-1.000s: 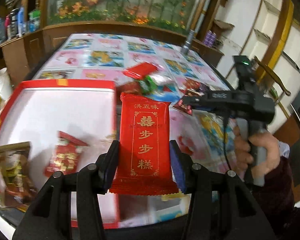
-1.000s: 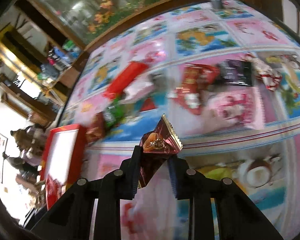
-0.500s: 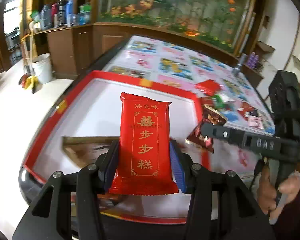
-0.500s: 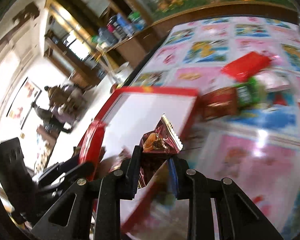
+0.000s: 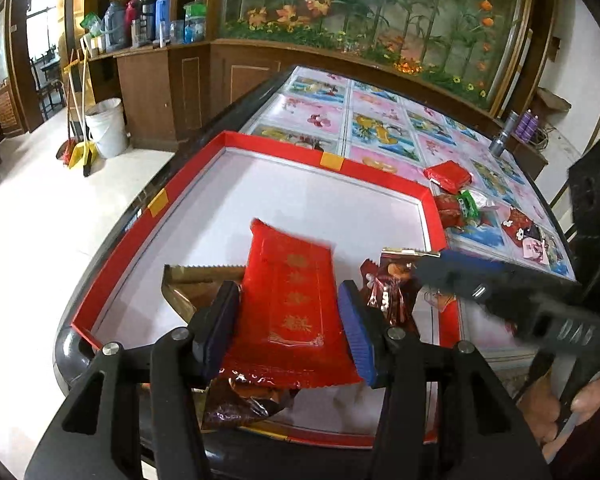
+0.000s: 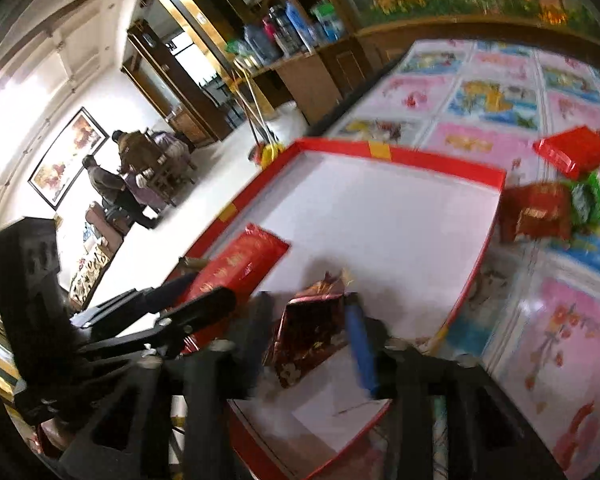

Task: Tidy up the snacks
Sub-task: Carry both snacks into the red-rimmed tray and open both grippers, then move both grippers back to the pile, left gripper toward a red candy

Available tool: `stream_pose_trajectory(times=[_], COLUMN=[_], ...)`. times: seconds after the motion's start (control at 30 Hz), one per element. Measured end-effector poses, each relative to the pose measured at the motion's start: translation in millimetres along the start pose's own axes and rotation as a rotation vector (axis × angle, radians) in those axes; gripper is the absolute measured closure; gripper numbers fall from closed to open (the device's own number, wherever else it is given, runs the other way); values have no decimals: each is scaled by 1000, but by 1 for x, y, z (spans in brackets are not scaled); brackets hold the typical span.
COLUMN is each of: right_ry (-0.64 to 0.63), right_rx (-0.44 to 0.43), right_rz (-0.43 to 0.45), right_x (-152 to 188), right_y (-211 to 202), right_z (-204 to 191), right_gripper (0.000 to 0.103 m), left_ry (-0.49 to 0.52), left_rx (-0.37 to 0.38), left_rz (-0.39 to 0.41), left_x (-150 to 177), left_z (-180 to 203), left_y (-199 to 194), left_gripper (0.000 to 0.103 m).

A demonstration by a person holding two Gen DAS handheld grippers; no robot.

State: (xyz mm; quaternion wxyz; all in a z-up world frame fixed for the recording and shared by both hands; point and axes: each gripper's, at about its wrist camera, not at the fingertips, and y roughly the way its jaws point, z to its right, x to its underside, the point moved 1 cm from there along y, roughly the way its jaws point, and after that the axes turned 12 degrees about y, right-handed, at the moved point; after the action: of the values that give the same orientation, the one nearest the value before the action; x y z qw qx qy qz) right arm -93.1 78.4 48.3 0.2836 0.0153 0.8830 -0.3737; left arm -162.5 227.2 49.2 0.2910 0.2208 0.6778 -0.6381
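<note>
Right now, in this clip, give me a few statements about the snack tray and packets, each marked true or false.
1. The red packet sits between the fingers of the left hand-held gripper. True.
2. The red tray holds no snacks. False: a gold-brown packet lies in it.
3. In the left wrist view, the loose snacks lie left of the tray. False: they lie off its far right corner.
4. The right hand-held gripper is over the tray. True.

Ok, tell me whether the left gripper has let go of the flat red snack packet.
Released, it seems. The left gripper stands open, its pads apart from the flat red snack packet, which lies tilted in the red-rimmed tray.
</note>
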Motion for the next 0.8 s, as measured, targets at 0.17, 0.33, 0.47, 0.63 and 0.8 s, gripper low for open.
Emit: stream_pose_trajectory(times=[0.17, 0.33, 0.47, 0.63, 0.8], right_ry=[59, 217, 379, 549, 603], right_rx=[53, 177, 214, 175, 184], right_rz=[122, 255, 338, 399, 391], right_x=[-15, -32, -40, -36, -37], right_y=[-39, -93, -138, -180, -189], right_z=[38, 121, 194, 268, 292], right_gripper=[45, 44, 43, 43, 43], left_ry=[40, 112, 209, 373, 490], left_rx=[-27, -4, 10, 24, 97], left_rz=[49, 55, 39, 61, 32], left_x=[-8, -18, -34, -67, -102], left_z=[11, 38, 69, 110, 141], left_y=[-9, -6, 5, 21, 54], left_gripper=[35, 31, 31, 31, 31])
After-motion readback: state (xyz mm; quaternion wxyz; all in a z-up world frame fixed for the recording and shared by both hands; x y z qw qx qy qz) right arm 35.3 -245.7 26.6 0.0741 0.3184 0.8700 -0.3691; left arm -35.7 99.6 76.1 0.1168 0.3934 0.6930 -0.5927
